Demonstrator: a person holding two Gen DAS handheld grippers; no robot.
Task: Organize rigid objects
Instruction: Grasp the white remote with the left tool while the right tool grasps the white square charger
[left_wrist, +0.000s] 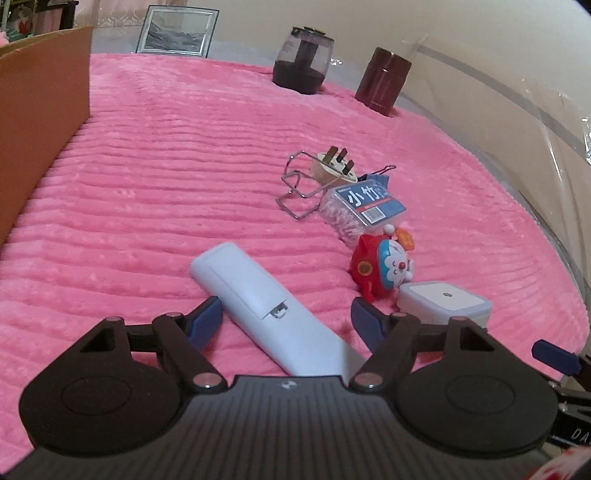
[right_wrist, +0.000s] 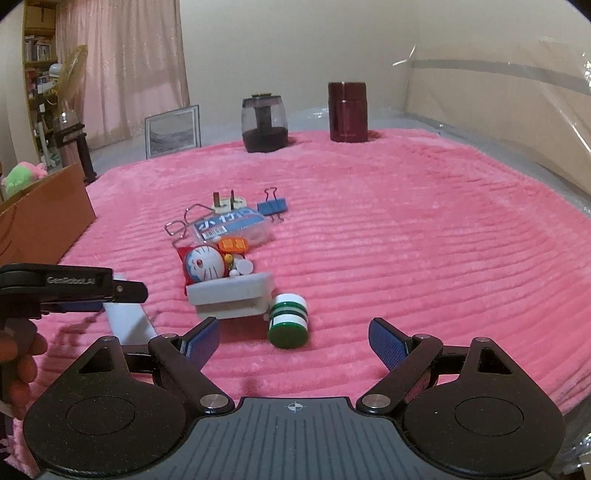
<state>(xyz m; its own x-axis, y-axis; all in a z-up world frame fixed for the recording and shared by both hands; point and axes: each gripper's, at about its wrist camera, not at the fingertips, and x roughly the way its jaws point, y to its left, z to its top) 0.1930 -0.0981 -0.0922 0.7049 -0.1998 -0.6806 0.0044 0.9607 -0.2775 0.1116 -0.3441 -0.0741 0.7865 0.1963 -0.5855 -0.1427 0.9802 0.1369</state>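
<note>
A white remote (left_wrist: 258, 306) lies face down on the pink blanket (left_wrist: 166, 184), its near half between the blue pads of my left gripper (left_wrist: 285, 302). The jaws stand open around it, with a gap on the right side. In the right wrist view my right gripper (right_wrist: 293, 325) is open low over the blanket, and a green-and-white striped cylinder (right_wrist: 288, 319) lies on its side just ahead of the fingertips. Behind it are a white square box (right_wrist: 229, 291), a red and blue cat toy (right_wrist: 207, 262) and a clear toothpick box (right_wrist: 229, 225).
A cardboard box (left_wrist: 40, 122) stands at the left edge. A plug adaptor (left_wrist: 332, 166), a wire stand (left_wrist: 295, 184) and a blue binder clip (right_wrist: 273, 206) lie past the toothpick box. At the back stand a dark jar (right_wrist: 264, 125), a maroon canister (right_wrist: 347, 110) and a picture frame (right_wrist: 171, 131).
</note>
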